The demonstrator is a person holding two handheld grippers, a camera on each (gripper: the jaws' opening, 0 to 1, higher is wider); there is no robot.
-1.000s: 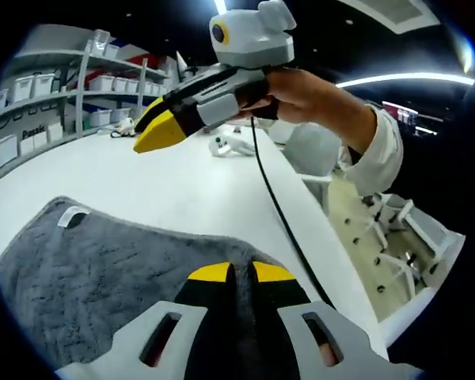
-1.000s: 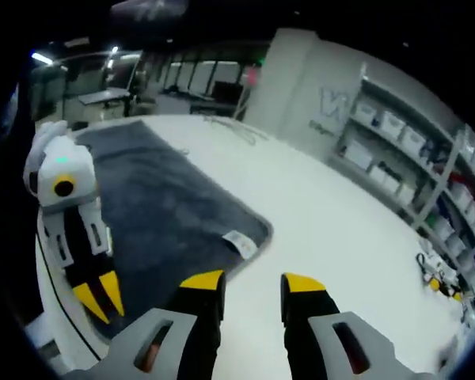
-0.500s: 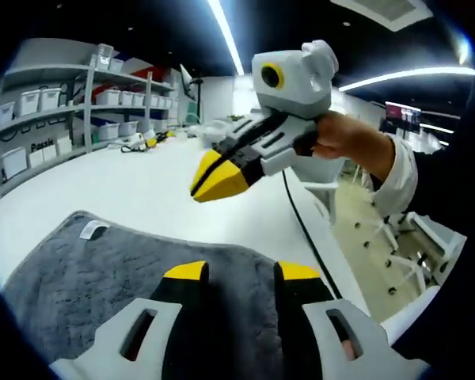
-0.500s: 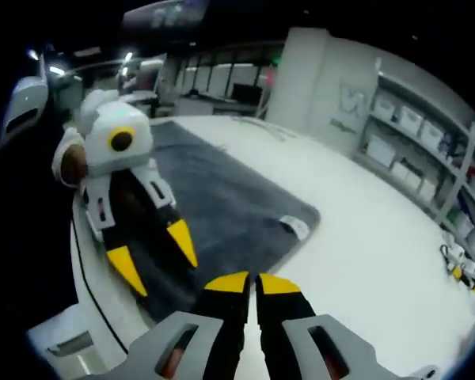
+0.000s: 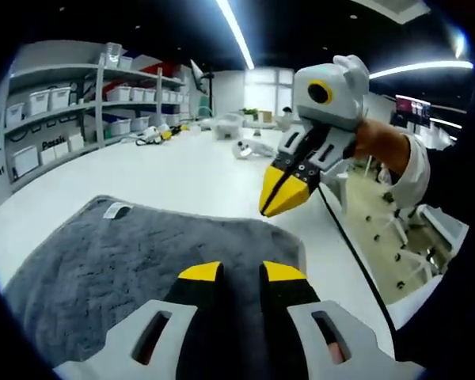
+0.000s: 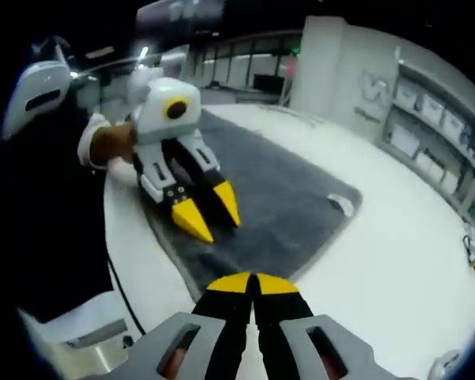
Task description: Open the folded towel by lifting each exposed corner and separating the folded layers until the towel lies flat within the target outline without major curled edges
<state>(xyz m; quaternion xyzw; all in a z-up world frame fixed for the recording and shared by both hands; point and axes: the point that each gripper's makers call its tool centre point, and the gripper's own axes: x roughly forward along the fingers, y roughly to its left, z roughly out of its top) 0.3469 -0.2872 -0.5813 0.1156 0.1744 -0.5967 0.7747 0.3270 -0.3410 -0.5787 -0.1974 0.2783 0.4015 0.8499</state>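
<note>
A grey towel lies spread on the white table, its white label at a far corner. My left gripper hangs over the towel's near part, jaws a little apart with nothing between them. My right gripper, held by a hand, points down near the towel's right corner, its yellow tips together. In the right gripper view the towel and its label lie ahead. There the left gripper is over the towel's near edge, while my right gripper stands shut above the bare table.
Shelves with white bins run along the left. Small tools and a white device lie on the far table. A black cable trails off the table's right edge. A pillar and more shelves stand behind.
My right gripper went from open to shut and swung in towards the towel's corner. My left jaws opened wide half a second ago and have since narrowed.
</note>
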